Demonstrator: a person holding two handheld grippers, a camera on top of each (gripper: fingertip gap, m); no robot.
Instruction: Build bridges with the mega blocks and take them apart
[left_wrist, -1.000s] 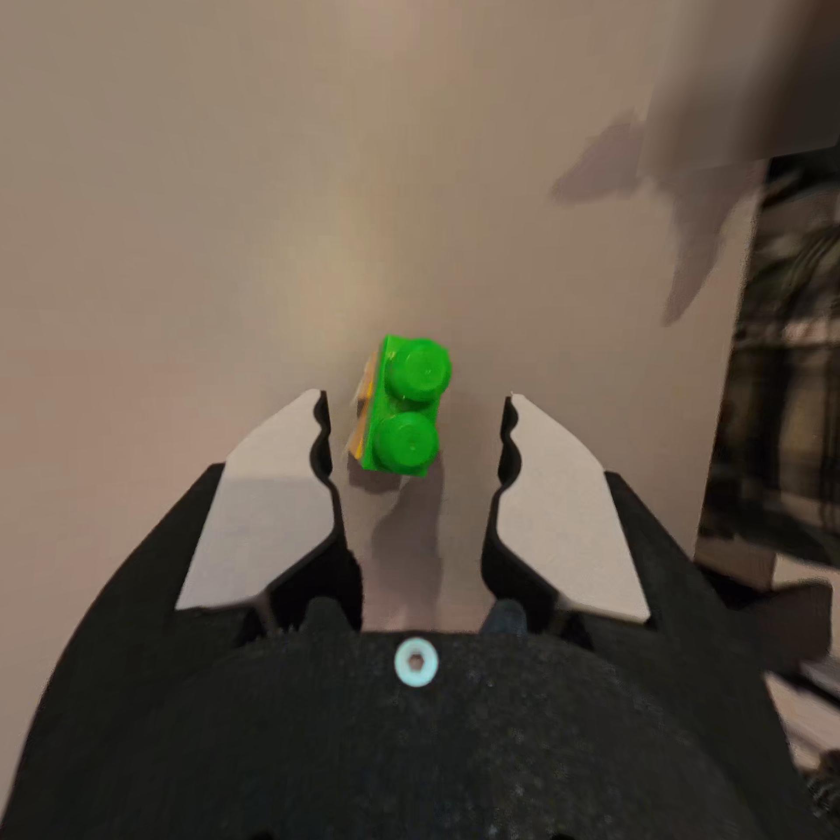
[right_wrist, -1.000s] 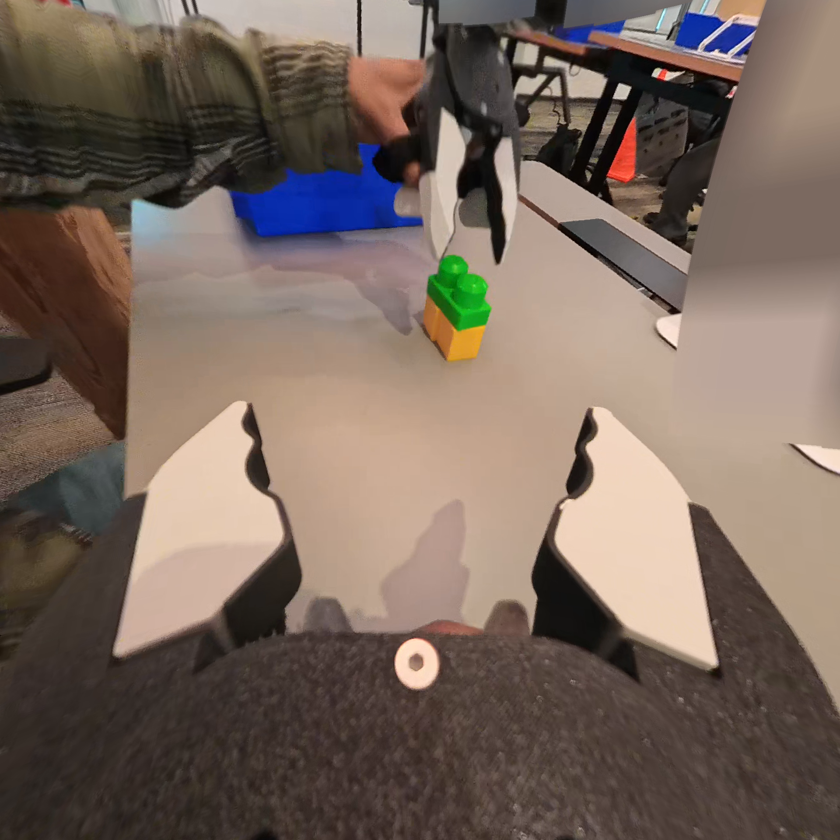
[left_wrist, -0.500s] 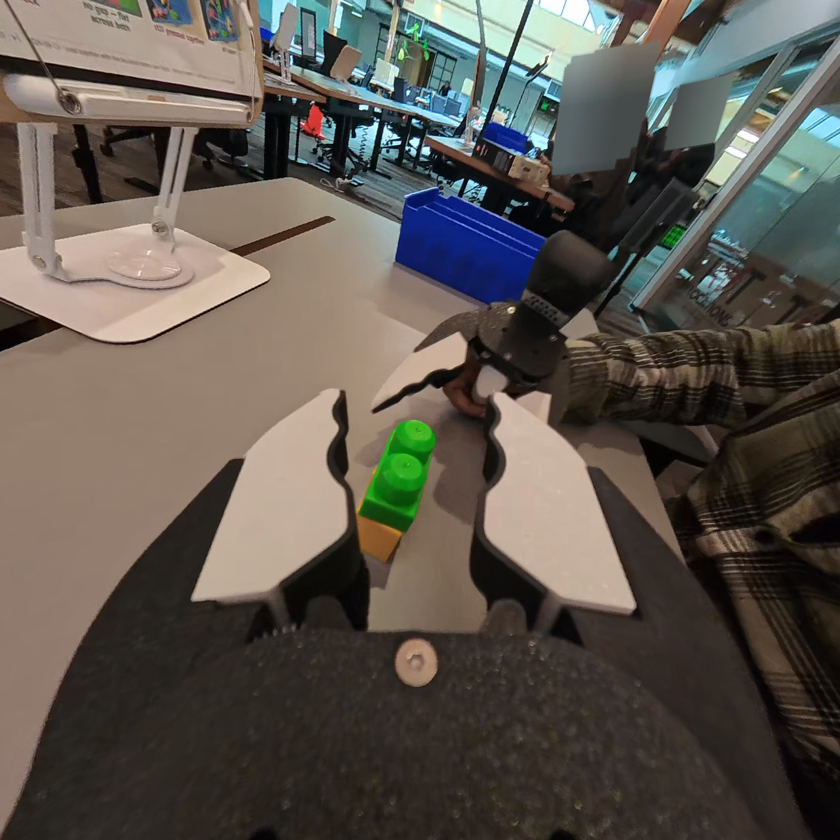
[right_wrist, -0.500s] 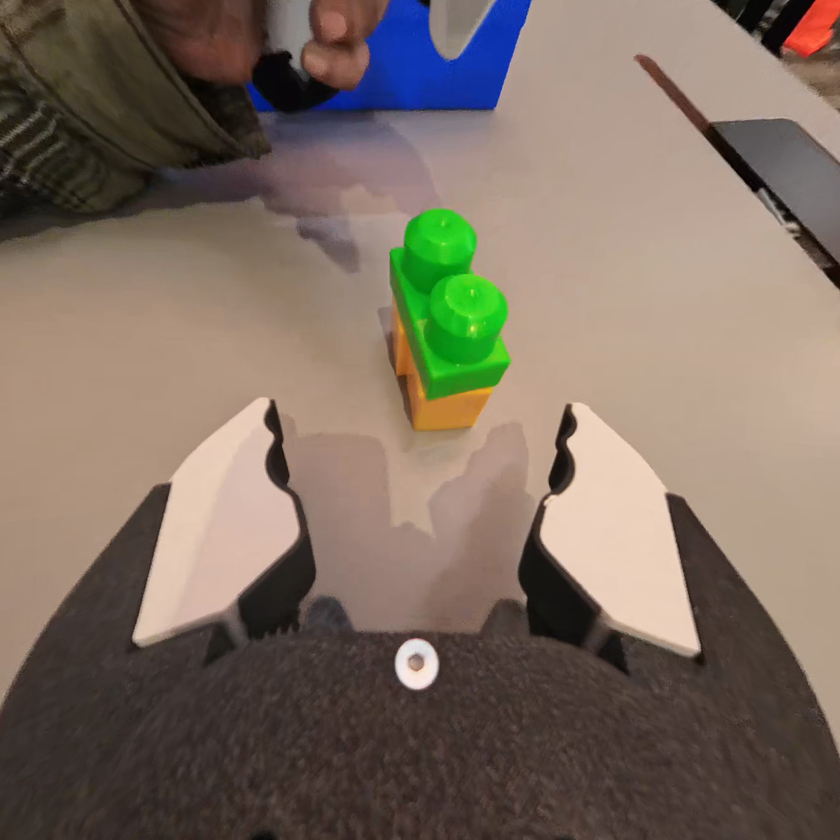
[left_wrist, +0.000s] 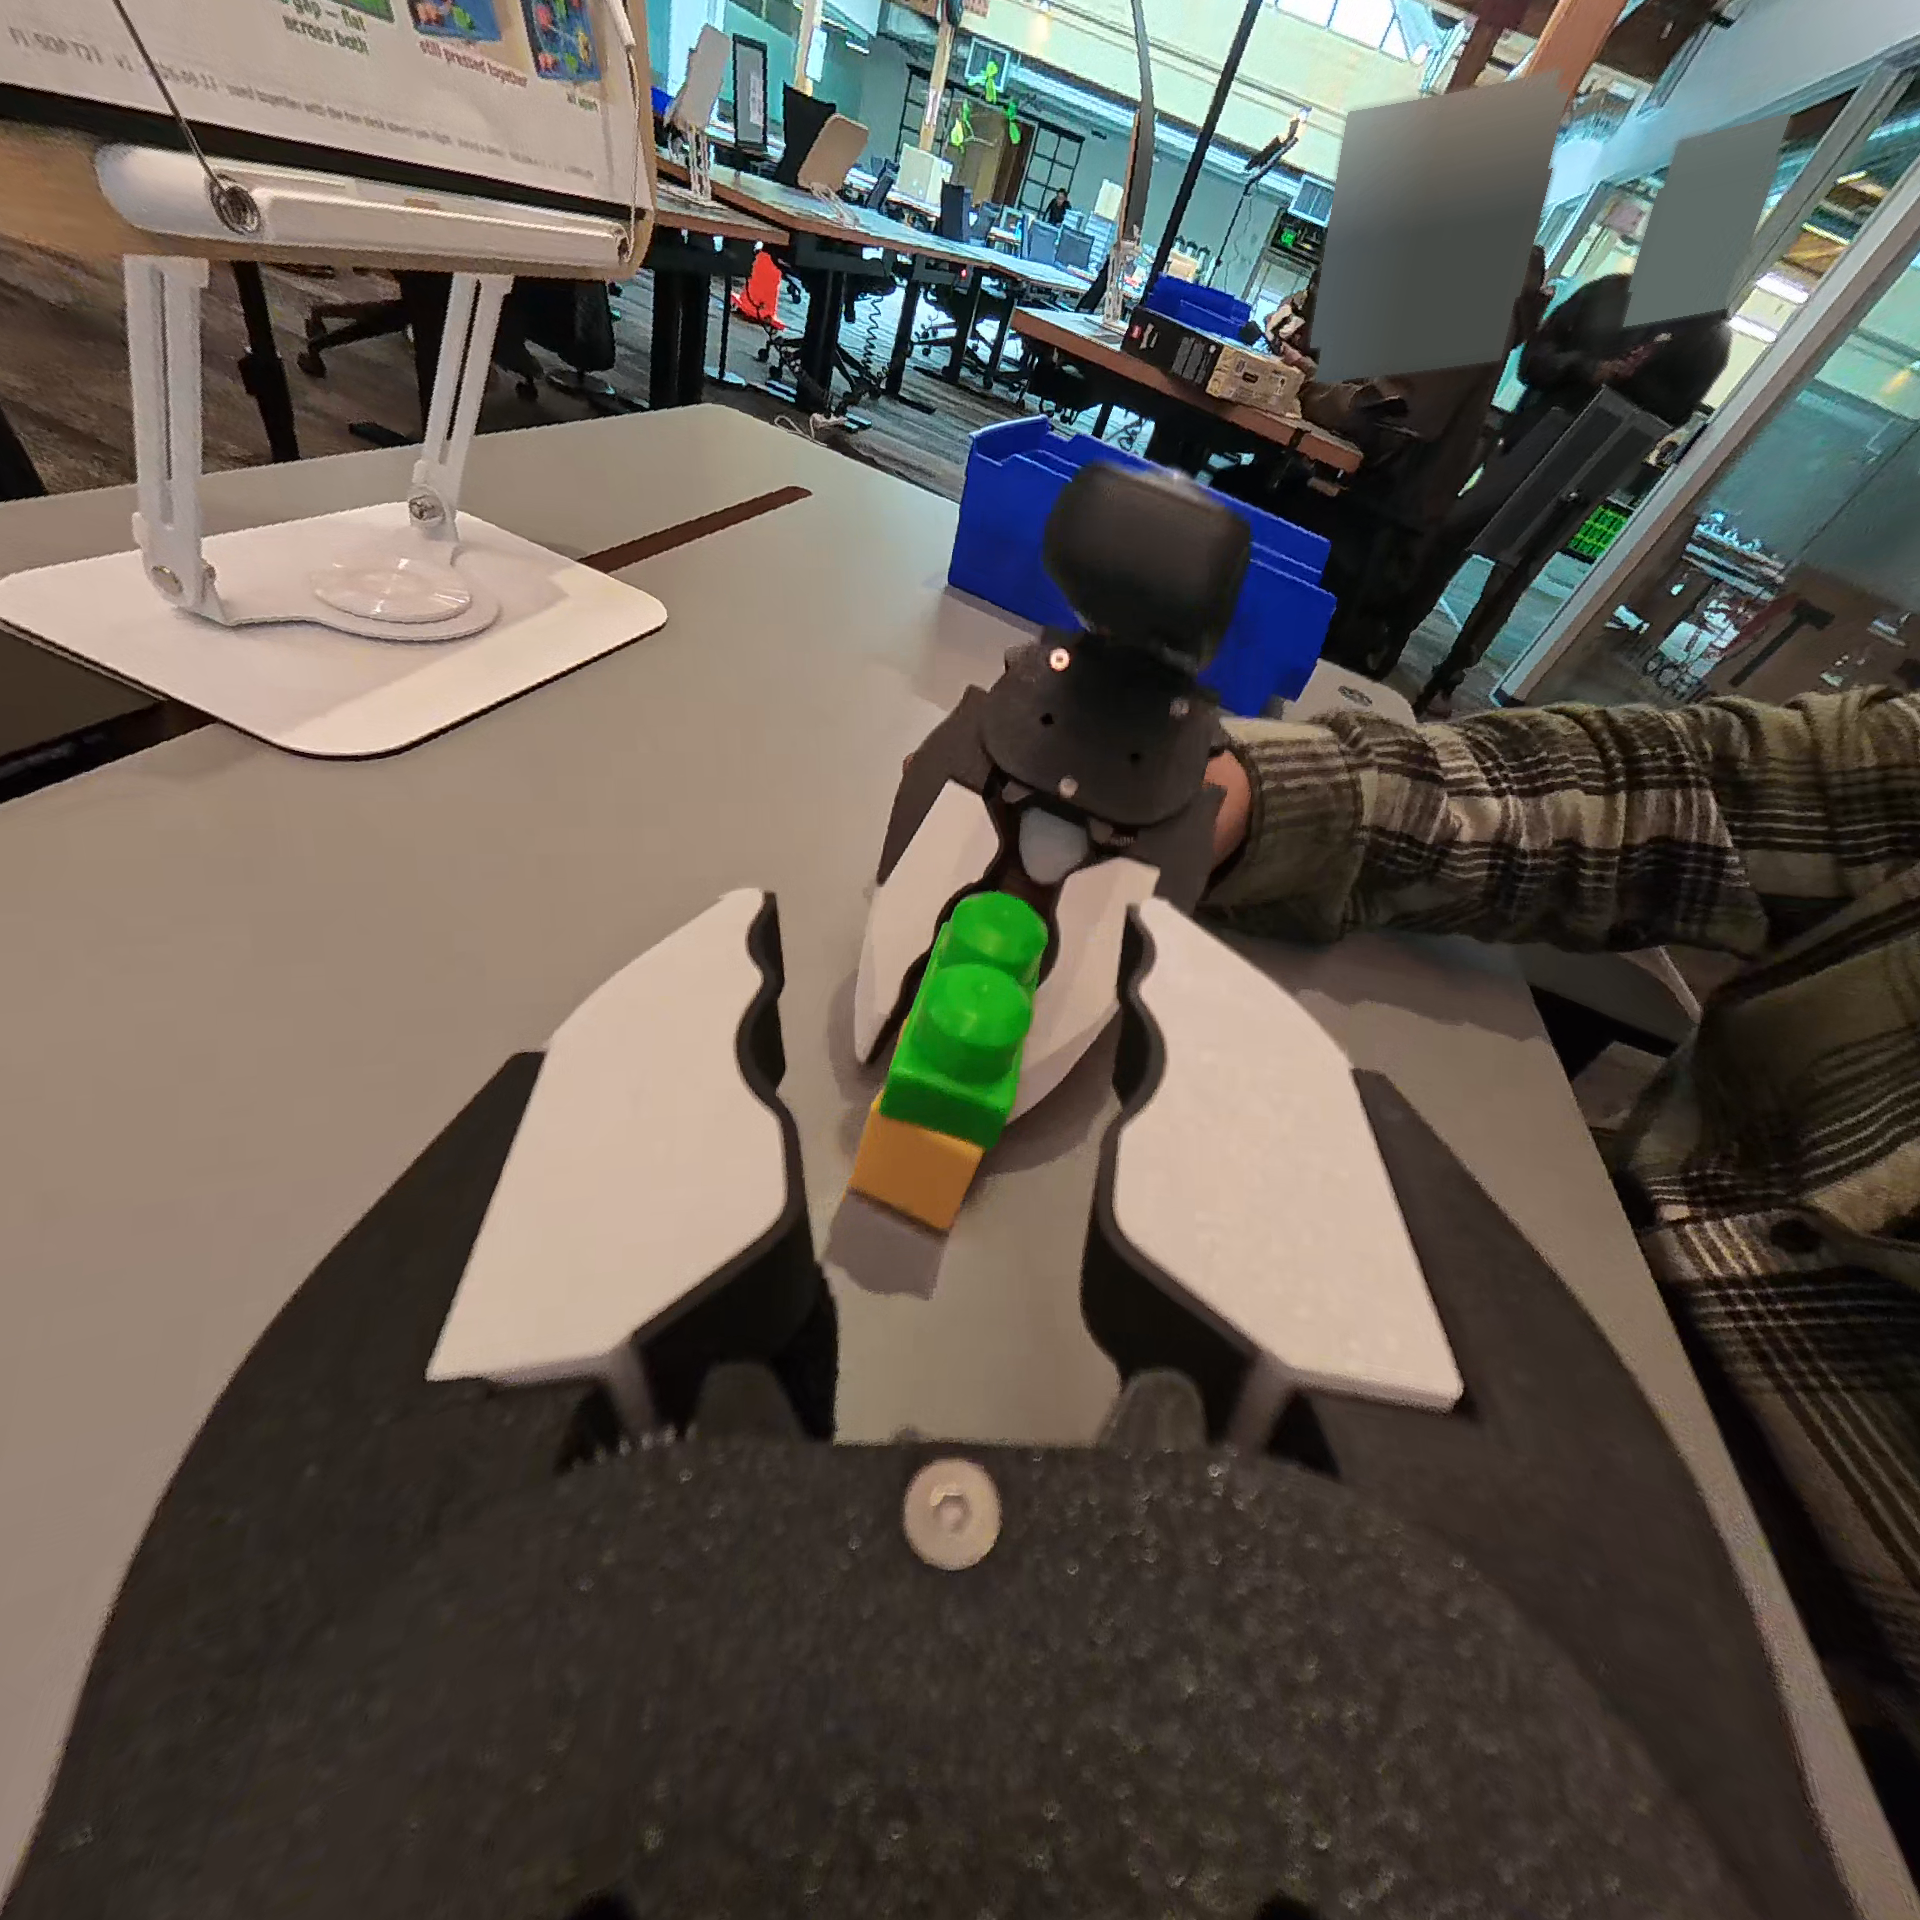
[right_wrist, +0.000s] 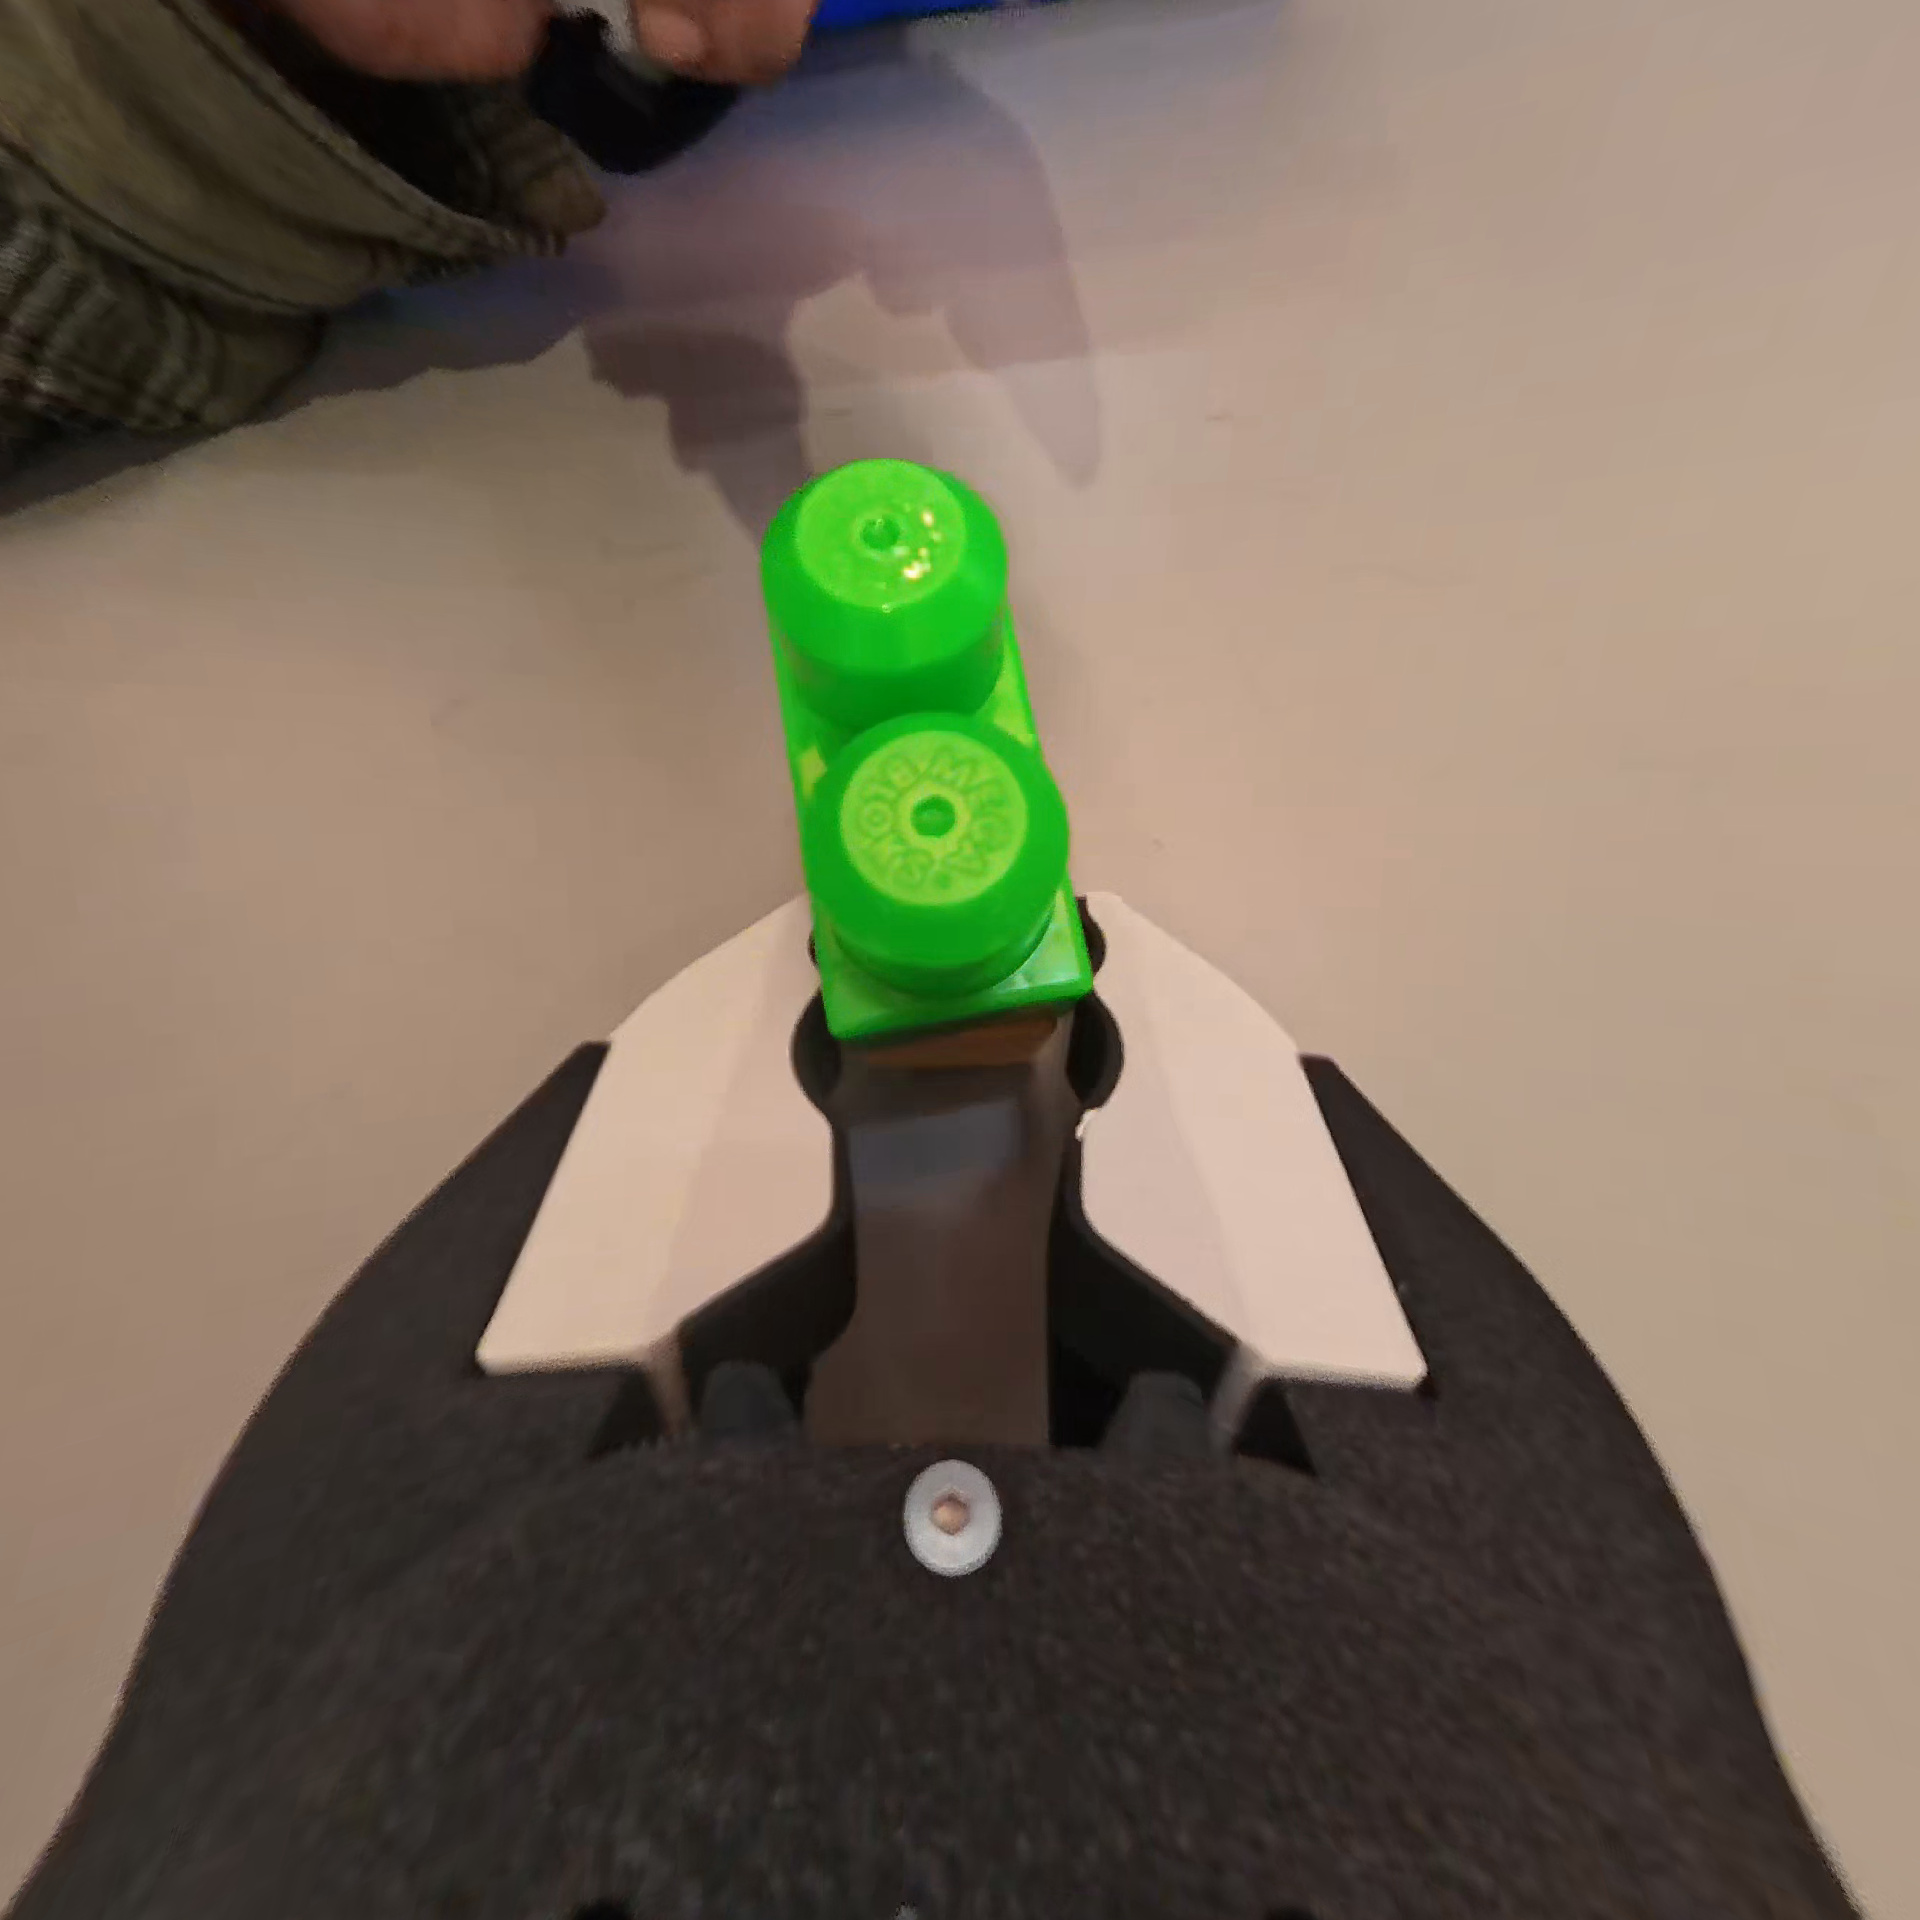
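Observation:
A green two-stud block (left_wrist: 966, 1023) sits on a yellow block (left_wrist: 914, 1169) on the grey table (left_wrist: 312, 935). My left gripper (left_wrist: 951, 914) is open, low over the table, with the stack between its fingertips and not touching them. My right gripper (right_wrist: 945, 920) comes from the opposite side, tilted down, and is shut on the near end of the green block (right_wrist: 914, 748). Its white fingers (left_wrist: 909, 925) show either side of the stack in the left wrist view. From the right wrist view only a thin strip of the yellow block (right_wrist: 966, 1039) shows.
A blue bin (left_wrist: 1143, 551) stands behind the right gripper. A white stand base (left_wrist: 312, 644) holding a board is at the far left. A plaid sleeve (left_wrist: 1507, 821) reaches in from the right, and another sleeve (right_wrist: 208, 208) lies at the top left.
My right gripper has moved in to the stack and shut on the green block. My left gripper has swung from looking straight down to low and level, still open around the stack.

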